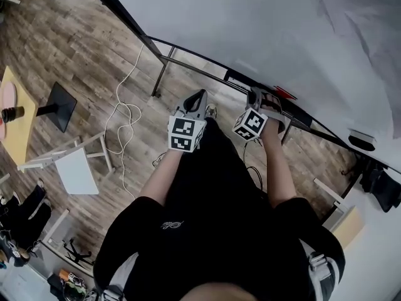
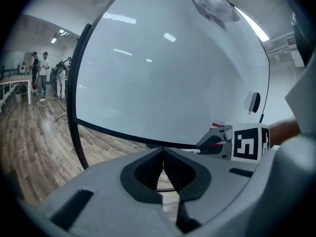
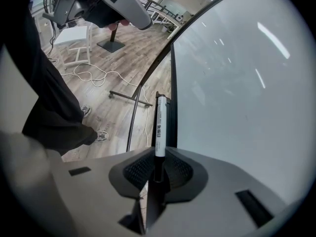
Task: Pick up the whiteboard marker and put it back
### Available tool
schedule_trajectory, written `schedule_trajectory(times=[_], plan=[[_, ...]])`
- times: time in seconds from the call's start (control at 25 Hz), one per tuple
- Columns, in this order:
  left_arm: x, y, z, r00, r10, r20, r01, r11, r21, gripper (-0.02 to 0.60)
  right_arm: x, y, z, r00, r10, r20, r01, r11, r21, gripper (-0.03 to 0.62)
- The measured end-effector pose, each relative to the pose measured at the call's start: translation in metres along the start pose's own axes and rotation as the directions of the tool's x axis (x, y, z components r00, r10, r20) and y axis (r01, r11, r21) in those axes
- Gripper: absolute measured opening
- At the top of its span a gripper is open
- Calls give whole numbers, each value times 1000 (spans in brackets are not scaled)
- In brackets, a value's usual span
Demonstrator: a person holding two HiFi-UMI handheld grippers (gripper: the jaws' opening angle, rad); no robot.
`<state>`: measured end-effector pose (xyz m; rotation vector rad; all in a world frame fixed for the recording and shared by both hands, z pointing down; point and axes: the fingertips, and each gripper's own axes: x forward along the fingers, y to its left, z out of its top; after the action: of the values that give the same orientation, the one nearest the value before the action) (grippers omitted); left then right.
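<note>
The whiteboard marker (image 3: pixel 160 125), white with a black cap at its far end, sticks straight out of my right gripper (image 3: pixel 157 154), whose pads are shut on its lower end. It points along the black lower frame (image 3: pixel 172 107) of the whiteboard (image 3: pixel 237 83), just beside it. In the head view the right gripper (image 1: pixel 255 102) is at the board's bottom edge, and the marker is hidden there. My left gripper (image 1: pixel 199 99) hovers to its left over the floor. In the left gripper view that gripper (image 2: pixel 163 151) is shut with nothing between the tips, facing the whiteboard (image 2: pixel 168 73).
A black eraser (image 2: pixel 254 101) clings to the board's lower right. A white cable (image 1: pixel 125 115), a white frame stand (image 1: pixel 75 162) and a black base plate (image 1: pixel 59 105) lie on the wooden floor at left. Several people (image 2: pixel 39 70) stand far off.
</note>
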<state>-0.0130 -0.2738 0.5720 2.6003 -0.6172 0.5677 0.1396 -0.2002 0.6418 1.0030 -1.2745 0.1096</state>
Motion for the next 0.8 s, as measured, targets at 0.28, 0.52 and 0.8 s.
schedule_trajectory(times=[0.28,0.52,0.8], plan=[[5,-5,2,1000,-15,-9,15,1000,10,8,1,0,0,1000,10,-5,-10,1000,12,52],[8,-4,-3,999,-12,-32,13,1000,21,8,4,-1,0,1000,16,-9,-16,999,32,53],[7,-12,8,999,-25,-48,27,998,48,8,-6,-6,0,1000,-17,20,14,994,108,122]])
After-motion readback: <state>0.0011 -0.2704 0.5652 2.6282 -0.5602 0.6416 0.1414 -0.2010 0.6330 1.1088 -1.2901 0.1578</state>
